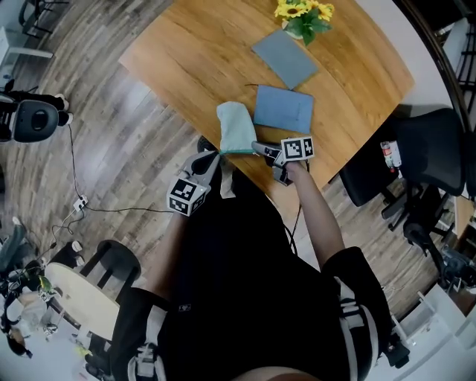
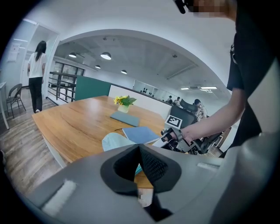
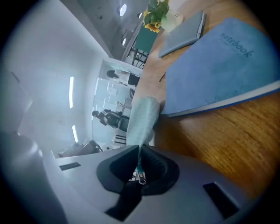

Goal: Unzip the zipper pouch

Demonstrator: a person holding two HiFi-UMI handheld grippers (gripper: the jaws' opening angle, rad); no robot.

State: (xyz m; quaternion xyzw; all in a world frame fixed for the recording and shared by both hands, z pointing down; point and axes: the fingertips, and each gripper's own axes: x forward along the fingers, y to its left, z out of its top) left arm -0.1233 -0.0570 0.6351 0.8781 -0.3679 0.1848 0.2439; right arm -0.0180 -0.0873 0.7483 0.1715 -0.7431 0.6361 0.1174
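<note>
At the near edge of the wooden tabletop (image 1: 193,59) lies the pale mint zipper pouch (image 1: 236,126), and its near end seems to reach a little past this edge, where both claws take it. The left claw (image 1: 216,155) has its jaws fully together on the left corner of the pouch; in the left gripper view a thin strip of the teal edge shows between the dark pads. The right claw (image 1: 257,147) is narrow, and in the right gripper view its jaws pinch the small metal zipper pull (image 3: 140,176) at the end of the teal zipper line, with the pouch standing edgewise just in front of them. Just beside the pouch, on its right, lies a blue notebook (image 1: 283,109); the right gripper view shows the word "notebook" printed in darker letters on its cover. Farther away lies a grey book (image 1: 285,58), closed, and near it stand yellow flowers (image 1: 303,15). Each gripper carries a marker cube (image 1: 297,148) with black and white squares, which have no readable letters.
</note>
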